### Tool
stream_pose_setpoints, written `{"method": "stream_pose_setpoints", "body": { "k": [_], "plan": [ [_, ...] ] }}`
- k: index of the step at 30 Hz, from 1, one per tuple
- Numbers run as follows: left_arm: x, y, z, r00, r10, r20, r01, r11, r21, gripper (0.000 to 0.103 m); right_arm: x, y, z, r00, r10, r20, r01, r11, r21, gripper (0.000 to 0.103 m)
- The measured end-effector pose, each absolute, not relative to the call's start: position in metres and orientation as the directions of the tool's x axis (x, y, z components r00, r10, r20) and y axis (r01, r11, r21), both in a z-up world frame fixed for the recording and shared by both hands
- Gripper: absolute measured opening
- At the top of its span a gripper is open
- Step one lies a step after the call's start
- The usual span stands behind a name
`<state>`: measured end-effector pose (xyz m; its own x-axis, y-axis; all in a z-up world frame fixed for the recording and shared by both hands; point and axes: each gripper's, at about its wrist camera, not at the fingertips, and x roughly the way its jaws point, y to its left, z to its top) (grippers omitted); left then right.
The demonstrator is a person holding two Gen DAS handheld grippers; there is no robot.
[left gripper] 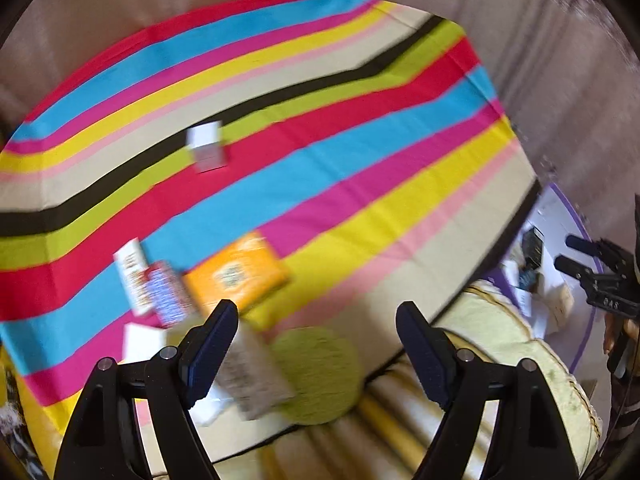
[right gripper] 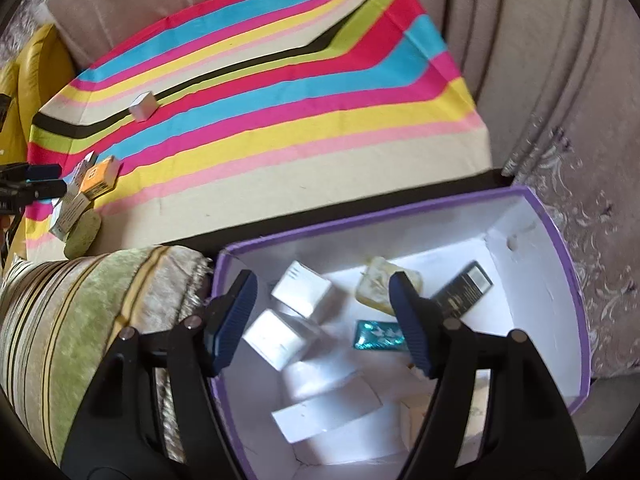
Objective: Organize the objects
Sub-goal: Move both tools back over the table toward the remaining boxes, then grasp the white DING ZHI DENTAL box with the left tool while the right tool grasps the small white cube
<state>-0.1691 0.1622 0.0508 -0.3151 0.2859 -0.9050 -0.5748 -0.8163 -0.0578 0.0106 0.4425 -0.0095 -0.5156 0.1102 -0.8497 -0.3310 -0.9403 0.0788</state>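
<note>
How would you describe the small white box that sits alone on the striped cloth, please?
Start at the striped cloth spread over the sofa. Follow its black stripe to the small white box resting on it. Unlike the cluster of boxes near the cloth's front corner, it stands alone.

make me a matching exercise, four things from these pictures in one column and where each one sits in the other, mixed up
Things:
1. orange box
2. teal packet
3. small white cube
4. green round pad

Places:
A. alone on the black stripe of the striped cloth
B. inside the purple box
C. at the near edge of the cloth, next to the cushion
D. on the cloth in the cluster of small cartons

Pairs: 1-D, 2-B, 3-A, 4-C
</note>
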Motion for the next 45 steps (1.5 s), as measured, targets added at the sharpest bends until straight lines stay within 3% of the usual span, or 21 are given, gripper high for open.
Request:
{"method": "stream_pose_setpoints", "body": {
  "k": [9, 16, 21, 28, 32, 35, 39, 45],
  "plan": [
    [-0.230, 0.092, 0.052, -0.347, 0.289, -0.892, -0.385, -0.911, -0.145, 0.082, -0.035, 0.416, 0.000, -0.538, 0.067, -0.840, -0.244, -0.966, 0.080, 0.073],
    [-0.279, 0.064, 0.028, -0.336, 0.225, -0.915, -0.256, -0.956, -0.141, 0.082, -0.084, 0.399, 0.009, -0.555, 0.043, -0.830, -0.190, -0.979, 0.077, 0.073],
    [-0.300, 0.054, 0.005, -0.300, 0.209, -0.931, -0.195, -0.969, -0.155, 0.072, -0.120, 0.382, 0.015, -0.568, 0.022, -0.823, -0.144, -0.987, 0.073, 0.074],
    [-0.320, 0.050, -0.020, -0.276, 0.183, -0.944, -0.164, -0.976, -0.142, 0.070, -0.173, 0.355, 0.019, -0.574, -0.011, -0.819, -0.094, -0.992, 0.079, 0.076],
    [-0.321, 0.054, -0.031, -0.264, 0.146, -0.953, -0.184, -0.978, -0.099, 0.056, -0.204, 0.338, 0.019, -0.578, -0.020, -0.815, -0.077, -0.994, 0.079, 0.077],
    [-0.315, 0.061, -0.032, -0.289, 0.120, -0.950, -0.223, -0.973, -0.055, 0.052, -0.230, 0.324, 0.015, -0.575, -0.033, -0.818, -0.067, -0.994, 0.087, 0.077],
    [-0.308, 0.066, -0.032, -0.329, 0.089, -0.940, -0.258, -0.966, -0.001, 0.032, -0.270, 0.300, 0.006, -0.564, -0.058, -0.824, -0.057, -0.992, 0.109, 0.078],
    [-0.304, 0.059, -0.026, -0.374, 0.111, -0.921, -0.232, -0.972, -0.023, 0.032, -0.323, 0.270, -0.011, -0.544, -0.054, -0.837, -0.066, -0.992, 0.106, 0.078]
  ]
}}
